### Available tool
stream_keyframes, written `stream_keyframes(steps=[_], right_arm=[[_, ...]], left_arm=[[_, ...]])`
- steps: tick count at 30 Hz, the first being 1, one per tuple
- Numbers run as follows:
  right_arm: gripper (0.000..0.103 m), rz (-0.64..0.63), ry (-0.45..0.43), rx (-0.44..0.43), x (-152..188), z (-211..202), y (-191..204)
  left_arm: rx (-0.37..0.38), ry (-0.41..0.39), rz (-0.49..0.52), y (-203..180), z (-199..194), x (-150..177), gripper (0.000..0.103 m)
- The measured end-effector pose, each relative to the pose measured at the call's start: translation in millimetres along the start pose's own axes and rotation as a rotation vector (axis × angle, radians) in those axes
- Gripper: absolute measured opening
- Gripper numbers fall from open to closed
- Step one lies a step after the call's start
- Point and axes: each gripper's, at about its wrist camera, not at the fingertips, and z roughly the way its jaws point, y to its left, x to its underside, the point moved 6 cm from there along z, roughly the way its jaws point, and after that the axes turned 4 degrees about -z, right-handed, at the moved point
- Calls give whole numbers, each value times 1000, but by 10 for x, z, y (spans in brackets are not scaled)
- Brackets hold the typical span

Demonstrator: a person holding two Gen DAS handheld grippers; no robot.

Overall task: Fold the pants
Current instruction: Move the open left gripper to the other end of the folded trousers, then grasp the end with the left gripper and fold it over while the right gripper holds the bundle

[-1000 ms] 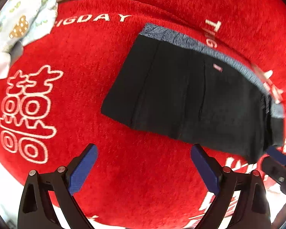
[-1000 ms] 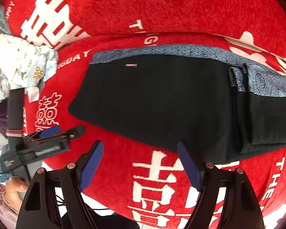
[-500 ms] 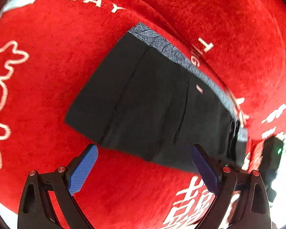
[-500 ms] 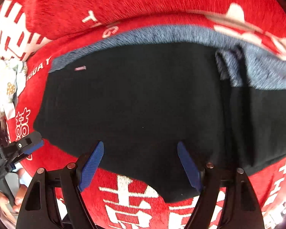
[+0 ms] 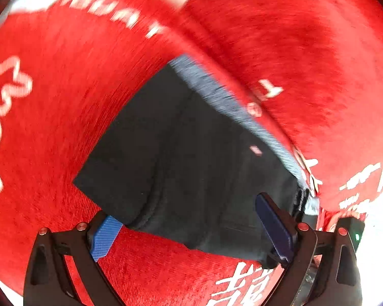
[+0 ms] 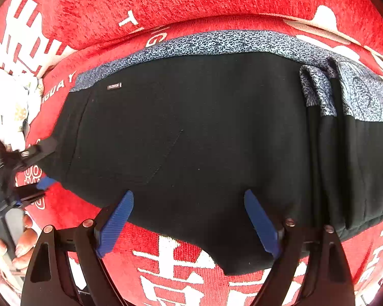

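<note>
Black pants (image 6: 191,137) with a speckled grey-blue waistband lie folded on a red cloth; they also show in the left wrist view (image 5: 191,158). My left gripper (image 5: 191,227) is open, its blue pads on either side of the pants' near left edge, the left pad partly under the fabric corner. My right gripper (image 6: 189,219) is open with its jaws over the near edge of the pants. The left gripper also shows in the right wrist view (image 6: 33,168) at the pants' left end.
The red cloth (image 6: 191,0) with white lettering covers the whole surface and rises at the back. A pale patterned garment (image 6: 10,102) lies at the far left. A hand (image 6: 20,244) holds the left gripper's handle.
Both grippers have moved forward and down onto the pants. The left gripper has closed in on the left edge, the right on the near edge. Both stay open.
</note>
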Motion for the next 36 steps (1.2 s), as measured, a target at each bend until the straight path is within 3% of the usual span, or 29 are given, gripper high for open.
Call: stream_keyframes(steps=[2,6,7,9,10,11,12,16,20,24,28,32,34,35,36], right_arm=[[92,-8,0,-6,4,-1,-8],[93,-31,10,7,11,-9,12],[93,-29,16,5,6,-30,16],[93,-15,22,-15,-16,-74,32],[93,-8,19,-31,-37,-134,31],[93,-6,13,-39,-65,-198,35],[93,-9,4,-47,-114,-283,43],[93,-39,-29,-118,-468,-651,204],[93,-106,3,-255,-924,-847,645],[93,-219,192,-362,-1171,-555,1325],[93,-351,311,-306,-1197,-143,1807],[92,-337,402,-303,-1215,167,1936],[76,-295,451,-298,-1199,295,1870],[41,-275,475,-301,-1179,349,1824],[24,-257,501,-309,-1129,399,1759]], left_arm=[[-13,-15,18,-61,46,-24,98],[-99,32,-92,186,346,-90,93],[-148,28,-101,235,375,-100,81],[-176,-10,-49,177,316,-101,71],[-202,-34,0,113,271,-97,58],[-274,-74,89,20,199,-96,39],[-328,-94,175,-77,169,-80,36],[-526,-240,580,-547,106,167,34],[-617,-326,827,-744,85,421,34],[-637,-343,866,-764,80,471,34],[-631,-338,855,-812,125,404,34],[-638,-338,857,-806,133,408,34],[-640,-337,853,-798,131,404,34],[-638,-337,855,-791,127,409,34],[-637,-332,859,-816,128,430,34]])
